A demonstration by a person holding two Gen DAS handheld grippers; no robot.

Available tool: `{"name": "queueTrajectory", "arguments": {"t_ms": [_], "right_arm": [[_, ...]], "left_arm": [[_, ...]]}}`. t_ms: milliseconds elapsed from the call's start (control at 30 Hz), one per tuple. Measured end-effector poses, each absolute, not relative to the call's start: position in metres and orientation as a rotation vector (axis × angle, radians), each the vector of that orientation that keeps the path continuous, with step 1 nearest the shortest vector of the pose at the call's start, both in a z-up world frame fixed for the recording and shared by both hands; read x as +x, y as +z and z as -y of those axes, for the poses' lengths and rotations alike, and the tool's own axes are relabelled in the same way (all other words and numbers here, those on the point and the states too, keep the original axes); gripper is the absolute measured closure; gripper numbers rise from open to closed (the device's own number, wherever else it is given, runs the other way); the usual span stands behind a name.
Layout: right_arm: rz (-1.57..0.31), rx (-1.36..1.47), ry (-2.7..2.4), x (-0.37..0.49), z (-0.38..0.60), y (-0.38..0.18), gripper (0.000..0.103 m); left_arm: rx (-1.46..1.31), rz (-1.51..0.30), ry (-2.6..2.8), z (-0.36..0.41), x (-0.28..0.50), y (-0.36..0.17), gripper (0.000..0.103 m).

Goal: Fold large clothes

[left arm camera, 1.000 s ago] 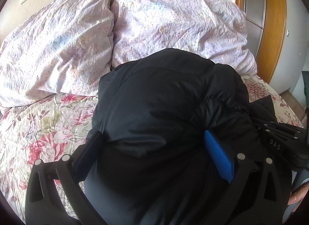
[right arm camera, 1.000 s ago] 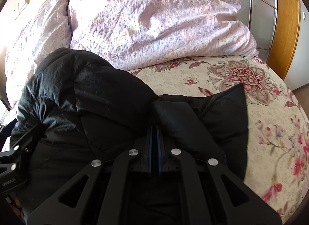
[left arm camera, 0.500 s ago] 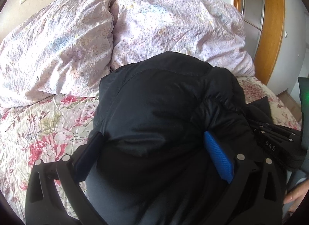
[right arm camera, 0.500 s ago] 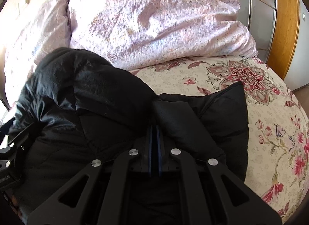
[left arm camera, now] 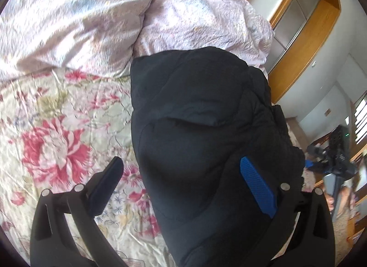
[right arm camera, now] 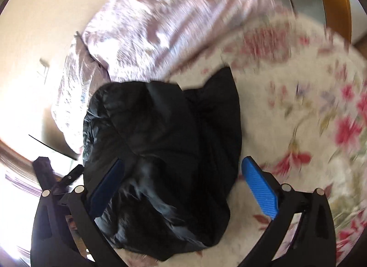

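Note:
A black puffer jacket lies bundled on the floral bedspread, its far end against the pillows. My left gripper hovers over its near part with the jaws wide; one finger is over the bedspread, the blue-padded one over the jacket, and neither presses on it. In the blurred right wrist view the jacket lies on the bedspread. My right gripper is opening above it, its blue pads far apart and clear of the fabric. The right gripper also shows, blurred, at the left view's right edge.
Two pale lilac pillows sit at the head of the bed behind the jacket. A wooden-framed wardrobe stands beyond the bed's far side. A hand shows at the right edge. The bedspread spreads left and right of the jacket.
The right gripper, shut on a jacket fold before, has let go and opened wide. Both grippers have pulled back and rolled, so both views tilt. The jacket stays on the bed.

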State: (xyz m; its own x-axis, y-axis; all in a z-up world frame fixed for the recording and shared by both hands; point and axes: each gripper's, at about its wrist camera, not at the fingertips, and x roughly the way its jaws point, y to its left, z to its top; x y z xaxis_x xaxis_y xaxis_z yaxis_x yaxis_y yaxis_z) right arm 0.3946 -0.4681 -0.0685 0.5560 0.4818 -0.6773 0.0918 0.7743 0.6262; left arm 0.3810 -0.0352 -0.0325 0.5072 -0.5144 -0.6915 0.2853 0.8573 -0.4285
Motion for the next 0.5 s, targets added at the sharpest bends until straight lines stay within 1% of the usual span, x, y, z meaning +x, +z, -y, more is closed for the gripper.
{"name": "queueTrajectory", "arguments": {"t_ms": [133,233,400,500], "right_arm": [[-1.028,0.698,0.327,0.404,0.461,-0.083,0.001],[-1.064,0.635,0.318,0.412,0.451,-0.089,0.001],[-1.063,0.588,0.322,0.415,0.447,-0.092,0.001],[-1.104,0.642,0.396,0.42,0.446,-0.105,0.001]], "left_arm": [[-0.339,-0.954,-0.522,0.031,0.385,-0.042,0.002],[-0.362,-0.965,-0.551,0.031,0.387,-0.047,0.002],[-0.414,-0.994,-0.6,0.033,0.393,-0.058,0.002],[-0.424,-1.0,-0.631,0.038,0.395,-0.062,0.002]]}}
